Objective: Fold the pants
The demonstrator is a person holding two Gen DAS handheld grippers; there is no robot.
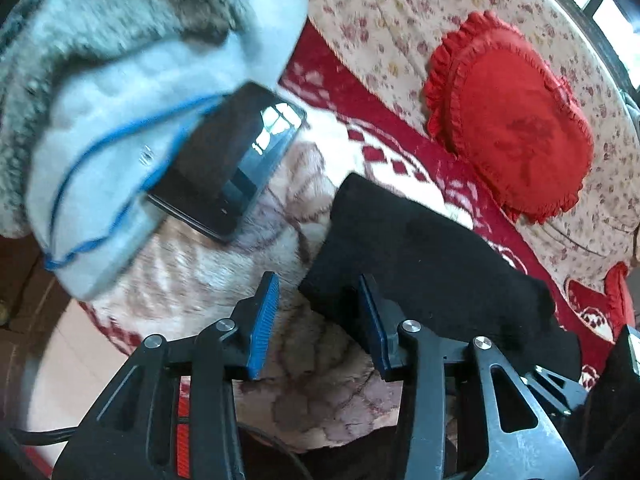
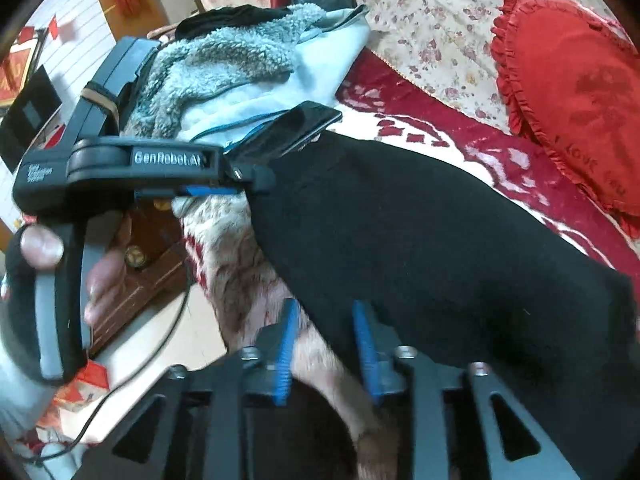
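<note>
The black pants [image 1: 420,256] lie folded into a long strip on a cream-and-red blanket [image 1: 224,272]. In the left wrist view my left gripper [image 1: 318,320] stands open at the strip's near corner. That corner reaches a little between the blue pads [image 1: 264,320], and they do not press on it. In the right wrist view the pants [image 2: 420,240] run from upper left to lower right. My right gripper [image 2: 326,352] is open at their near edge, over the blanket [image 2: 232,264]. The left gripper [image 2: 256,184], held in a hand [image 2: 100,280], sits at the strip's far left corner.
A phone [image 1: 236,160] with a blue cable [image 1: 100,148] lies on a pale fleece garment [image 1: 120,60] beyond the pants. A red heart cushion [image 1: 512,120] rests on a floral sheet [image 1: 400,12] to the right. Wooden furniture [image 2: 152,248] and floor lie past the blanket's left edge.
</note>
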